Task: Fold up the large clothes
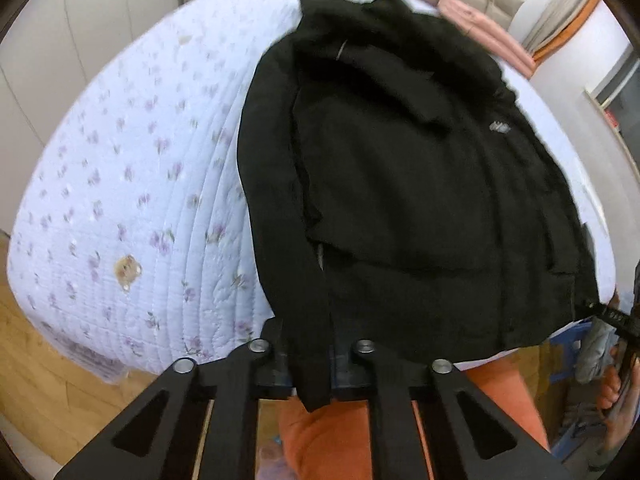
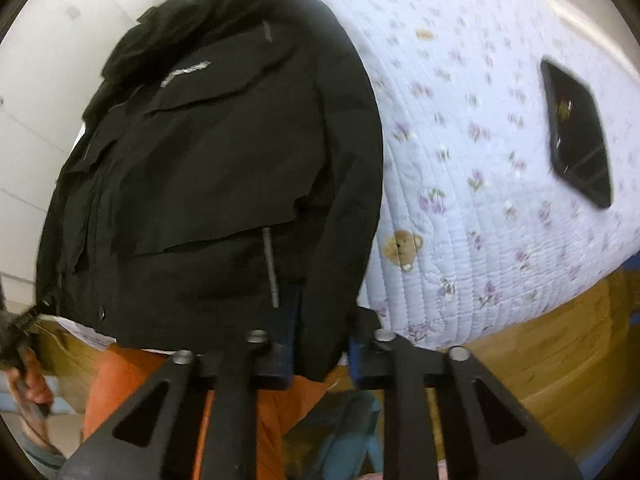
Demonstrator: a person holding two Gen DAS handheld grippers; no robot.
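On a bed under a floral quilt, a black jacket lies front-up, each sleeve cuff pinched by a hand-held gripper, left and right, apparently to fold the sleeves inward; blur softens detail.

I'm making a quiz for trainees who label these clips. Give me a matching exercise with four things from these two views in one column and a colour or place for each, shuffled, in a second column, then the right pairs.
Things:
1. jacket
2. quilt
3. phone
4. left gripper

Descriptions:
A. pale blue with small purple flowers
B. lying on the quilt, apart from the jacket
C. black, spread on the bed
D. jaws shut on a sleeve at the bed's near edge

Pairs: 1-C, 2-A, 3-B, 4-D
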